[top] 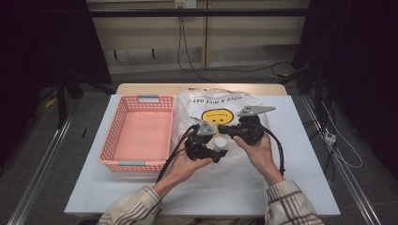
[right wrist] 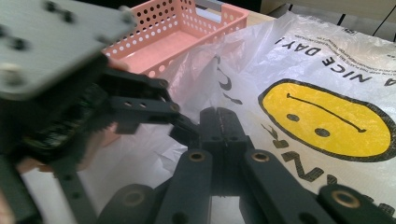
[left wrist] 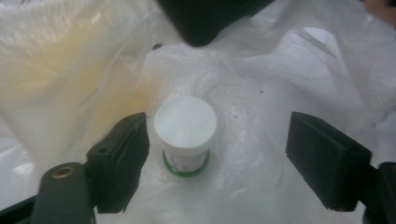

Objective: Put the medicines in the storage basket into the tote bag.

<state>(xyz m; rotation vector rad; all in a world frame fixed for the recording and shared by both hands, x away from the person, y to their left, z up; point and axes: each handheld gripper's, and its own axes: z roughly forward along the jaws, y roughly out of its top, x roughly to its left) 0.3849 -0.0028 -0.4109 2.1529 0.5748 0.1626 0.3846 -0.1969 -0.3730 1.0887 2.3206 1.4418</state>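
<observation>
A small white jar (left wrist: 185, 128) with a green base band stands upright on a white plastic bag (left wrist: 261, 93). My left gripper (left wrist: 219, 140) is open, and the jar sits between its jaws close to the left pad without being pressed. From above, the jar (top: 220, 143) lies on the bag (top: 220, 101), which has a yellow smiley face, just ahead of the left gripper (top: 217, 152). My right gripper (right wrist: 218, 116) is shut, with its tips against the bag's film (right wrist: 303, 60). I cannot tell whether film is pinched. In the high view the right gripper (top: 221, 128) points left over the bag.
A pink perforated basket (top: 112, 136) lies left of the bag on the white table mat (top: 300, 187), and its rim (right wrist: 187, 28) shows behind the left gripper's grey plate (right wrist: 51, 42). Cables trail from both grippers toward the person's forearms.
</observation>
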